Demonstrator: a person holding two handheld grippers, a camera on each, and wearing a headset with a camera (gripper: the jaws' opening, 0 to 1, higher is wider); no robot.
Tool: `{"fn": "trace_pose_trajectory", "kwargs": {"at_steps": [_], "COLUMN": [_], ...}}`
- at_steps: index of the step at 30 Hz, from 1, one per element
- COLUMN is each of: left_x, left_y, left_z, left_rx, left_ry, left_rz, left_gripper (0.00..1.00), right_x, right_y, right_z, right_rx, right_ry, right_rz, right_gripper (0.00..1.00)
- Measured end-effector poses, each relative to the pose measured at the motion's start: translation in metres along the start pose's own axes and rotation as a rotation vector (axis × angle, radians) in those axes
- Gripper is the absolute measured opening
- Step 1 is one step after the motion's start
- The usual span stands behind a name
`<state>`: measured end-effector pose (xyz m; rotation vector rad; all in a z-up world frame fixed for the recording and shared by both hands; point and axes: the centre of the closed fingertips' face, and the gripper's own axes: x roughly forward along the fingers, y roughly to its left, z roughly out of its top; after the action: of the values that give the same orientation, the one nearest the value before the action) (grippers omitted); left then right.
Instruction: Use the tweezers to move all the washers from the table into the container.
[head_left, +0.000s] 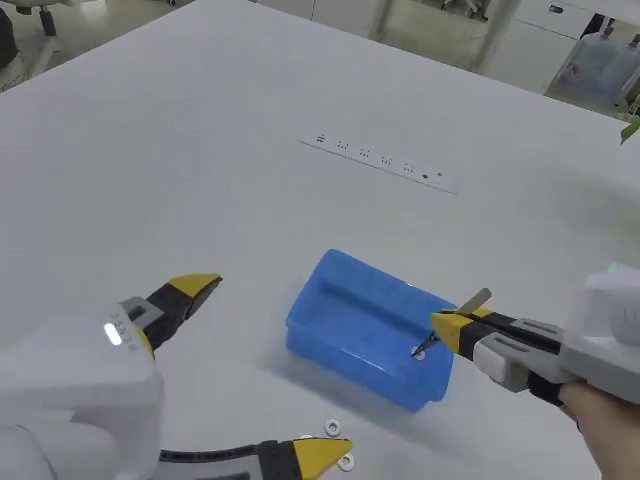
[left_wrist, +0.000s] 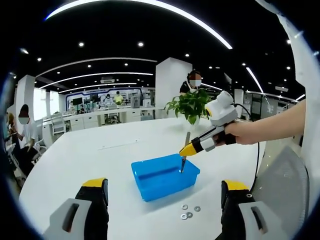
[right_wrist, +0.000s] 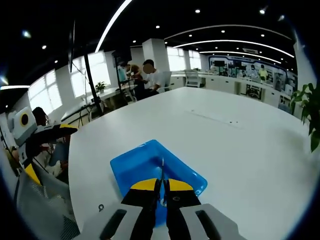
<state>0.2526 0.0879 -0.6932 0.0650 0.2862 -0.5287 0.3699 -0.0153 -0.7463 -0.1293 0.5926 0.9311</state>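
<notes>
White open-office worktop: the right hand-held gripper (head_left: 447, 328) clamps slim metal tweezers (head_left: 425, 344) over the blue plastic container (head_left: 345, 322). The left hand-held gripper (left_wrist: 165, 184) gapes idle. A few small metal washers (left_wrist: 184, 206) still lie outside.

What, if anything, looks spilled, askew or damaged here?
Nothing stands out. The blue container sits upright on the table, a few washers lie loose near it, and the right tool holds the tweezers with their tips pointing into the container.
</notes>
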Motion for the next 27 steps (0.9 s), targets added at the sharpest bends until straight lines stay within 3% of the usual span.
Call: {"fn": "trace_pose_trajectory", "kwargs": {"at_steps": [16, 27], "left_x": [-0.003, -0.003], "left_y": [0.008, 0.007], "left_z": [0.002, 0.002], "left_rx": [-0.06, -0.052], "left_ry": [-0.025, -0.026], "left_rz": [0.01, 0.009], "left_gripper": [0.94, 0.93], "right_x": [0.011, 0.014], "right_y": [-0.003, -0.002], "right_z": [-0.012, -0.015], "right_rx": [-0.01, -0.039], "right_ry": [0.041, 0.043], "right_rz": [-0.009, 0.017], "right_gripper": [0.02, 0.03]}}
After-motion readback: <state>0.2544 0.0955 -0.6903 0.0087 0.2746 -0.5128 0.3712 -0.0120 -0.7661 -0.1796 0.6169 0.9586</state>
